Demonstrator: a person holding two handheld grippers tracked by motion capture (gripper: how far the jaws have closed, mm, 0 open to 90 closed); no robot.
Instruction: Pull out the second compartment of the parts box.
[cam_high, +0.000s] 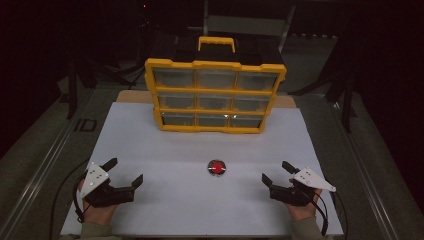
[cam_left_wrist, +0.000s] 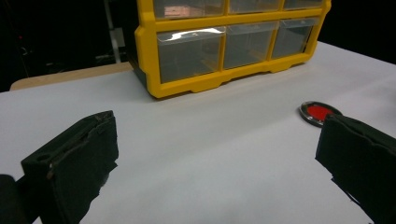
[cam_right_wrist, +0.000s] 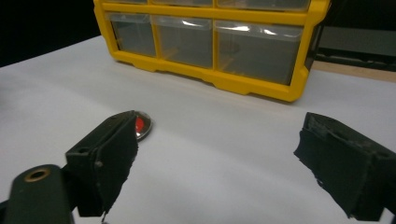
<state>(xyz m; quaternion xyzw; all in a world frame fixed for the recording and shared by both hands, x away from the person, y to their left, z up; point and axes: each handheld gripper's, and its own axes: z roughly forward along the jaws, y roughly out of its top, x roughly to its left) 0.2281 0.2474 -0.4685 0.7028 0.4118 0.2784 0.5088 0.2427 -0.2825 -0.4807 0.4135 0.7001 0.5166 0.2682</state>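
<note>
A yellow drawer cabinet (cam_high: 215, 95) with clear drawers stands upright at the back of the white board (cam_high: 150, 145); all its drawers look shut. A small round tin with a red centre (cam_high: 217, 168) lies flat on the board in front of it. My left gripper (cam_high: 123, 171) rests at the near left, open, nothing between its jaws. At the near right, my right gripper (cam_high: 276, 172) is open and empty too. In the left gripper view the tin (cam_left_wrist: 318, 113) sits just past the right jaw. In the right gripper view the tin (cam_right_wrist: 141, 126) peeks from behind the left jaw, below the cabinet (cam_right_wrist: 210, 42).
The cabinet (cam_left_wrist: 224, 42) has a yellow carry handle (cam_high: 216, 42) on top. Bare wood (cam_high: 132, 96) shows beyond the board's far edge. Metal rails (cam_high: 45, 165) run along both sides of the table, and dark stands crowd the back.
</note>
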